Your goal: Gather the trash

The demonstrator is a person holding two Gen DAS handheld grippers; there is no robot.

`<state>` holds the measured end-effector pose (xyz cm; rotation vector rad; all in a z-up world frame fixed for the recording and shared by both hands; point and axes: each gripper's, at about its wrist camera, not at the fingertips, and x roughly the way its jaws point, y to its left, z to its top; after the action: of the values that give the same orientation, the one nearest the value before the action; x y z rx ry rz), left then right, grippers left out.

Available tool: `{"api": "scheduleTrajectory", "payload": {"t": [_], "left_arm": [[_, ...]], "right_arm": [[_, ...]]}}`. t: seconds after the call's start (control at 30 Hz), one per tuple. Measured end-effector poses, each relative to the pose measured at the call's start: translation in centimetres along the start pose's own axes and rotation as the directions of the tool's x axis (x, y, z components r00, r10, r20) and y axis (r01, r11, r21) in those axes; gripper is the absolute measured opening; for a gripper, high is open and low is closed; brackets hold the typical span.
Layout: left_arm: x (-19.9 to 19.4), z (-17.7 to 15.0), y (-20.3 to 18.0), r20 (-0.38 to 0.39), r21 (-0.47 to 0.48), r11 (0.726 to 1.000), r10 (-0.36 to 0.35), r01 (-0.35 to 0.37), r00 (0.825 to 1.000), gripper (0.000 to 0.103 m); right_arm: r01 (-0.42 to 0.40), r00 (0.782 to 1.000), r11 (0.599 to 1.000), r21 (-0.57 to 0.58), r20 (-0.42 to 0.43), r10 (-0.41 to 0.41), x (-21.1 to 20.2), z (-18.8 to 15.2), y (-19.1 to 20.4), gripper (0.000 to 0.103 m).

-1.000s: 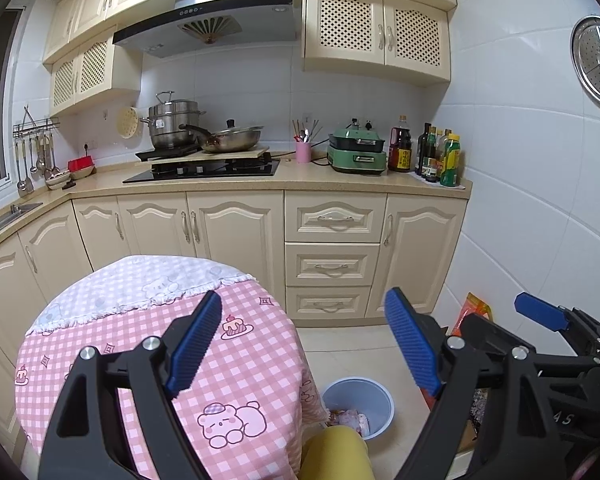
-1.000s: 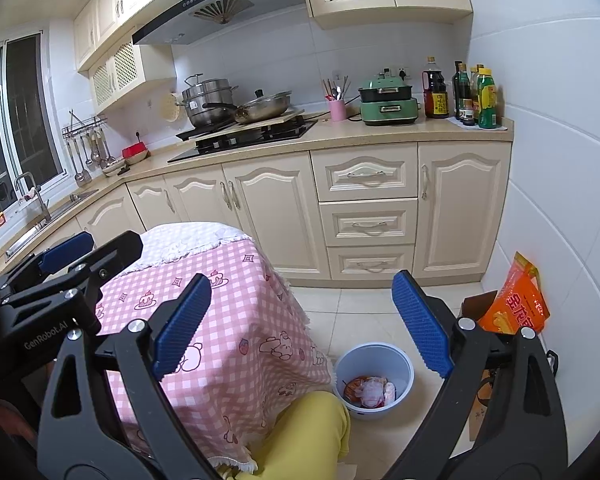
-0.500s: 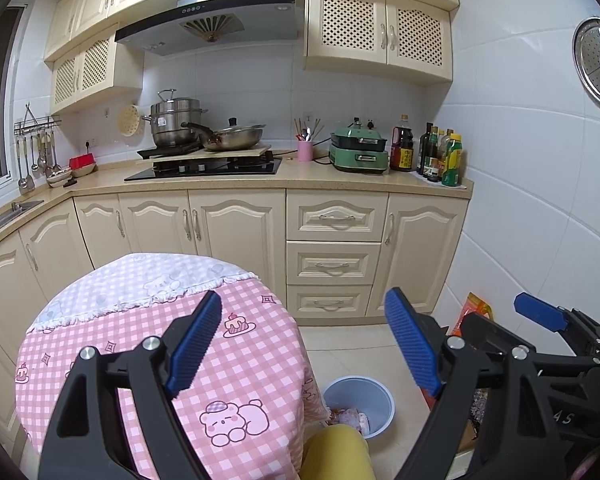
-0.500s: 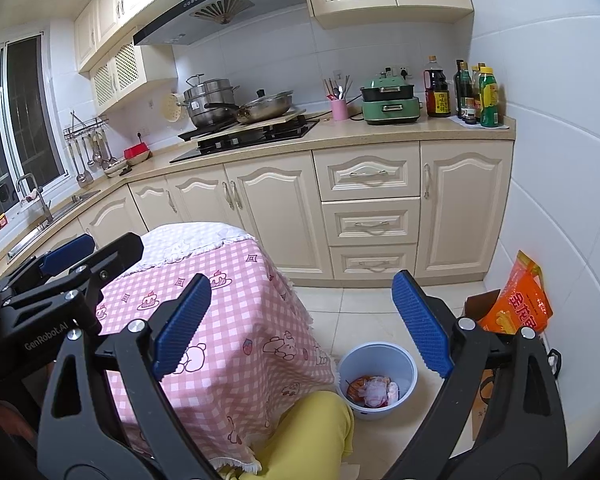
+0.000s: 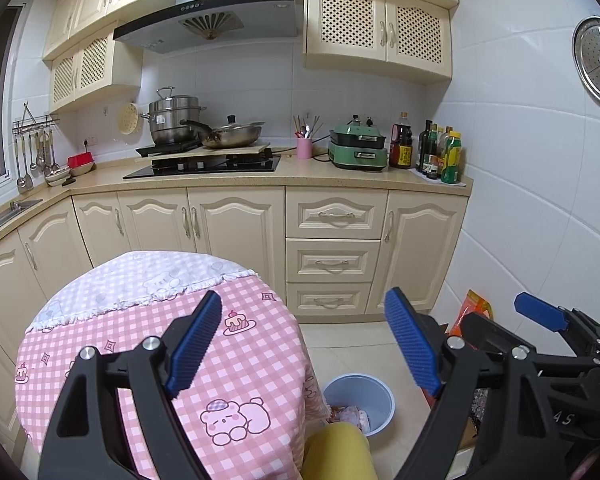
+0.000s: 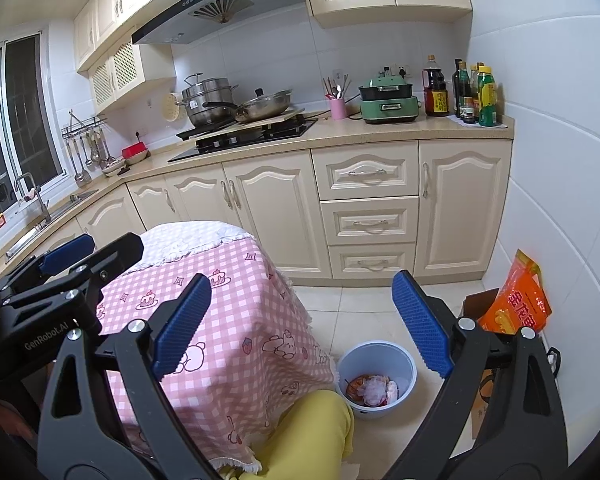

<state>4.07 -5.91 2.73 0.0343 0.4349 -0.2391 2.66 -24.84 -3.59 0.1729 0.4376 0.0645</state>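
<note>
A light blue trash bin [image 6: 376,378] stands on the tiled floor just beside the draped edge of a table under a pink checked tablecloth [image 6: 228,320]. Crumpled wrappers [image 6: 370,388], reddish and clear, lie in its bottom. The left gripper [image 5: 304,344] and the right gripper [image 6: 302,322] hang above the table and floor, jaws spread wide, nothing between them. A cardboard box [image 6: 480,306] near the wall holds an upright orange packet [image 6: 518,296]. On the counter, a pink cup [image 6: 338,108] holds utensils.
</note>
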Motion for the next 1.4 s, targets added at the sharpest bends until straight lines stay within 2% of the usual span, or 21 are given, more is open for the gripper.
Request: {"api": "scheduleTrajectory", "payload": {"t": [0.9,1.2,1.4], "left_arm": [[0.9,-0.6,1.4,-0.030,-0.008,1.000,0.013,-0.014,0.999,0.082],[1.6,-1.3,5.0,-0.074,-0.042,0.997,0.058,-0.061,0.996,0.082],[2.8,-2.5,10.4,-0.139,-0.083,0.989,0.107,-0.119,0.984,0.082]], "right_arm": [[-0.005,0.999,1.000,0.020,-0.042,0.006,1.4,-0.7,0.2,0.091],[-0.039,0.994,0.999,0.004,-0.106,0.039,4.0,-1.0,3.7,0.091],[-0.086,0.977,0.996,-0.018,-0.200,0.081,7.7,-1.6,7.6,0.092]]}}
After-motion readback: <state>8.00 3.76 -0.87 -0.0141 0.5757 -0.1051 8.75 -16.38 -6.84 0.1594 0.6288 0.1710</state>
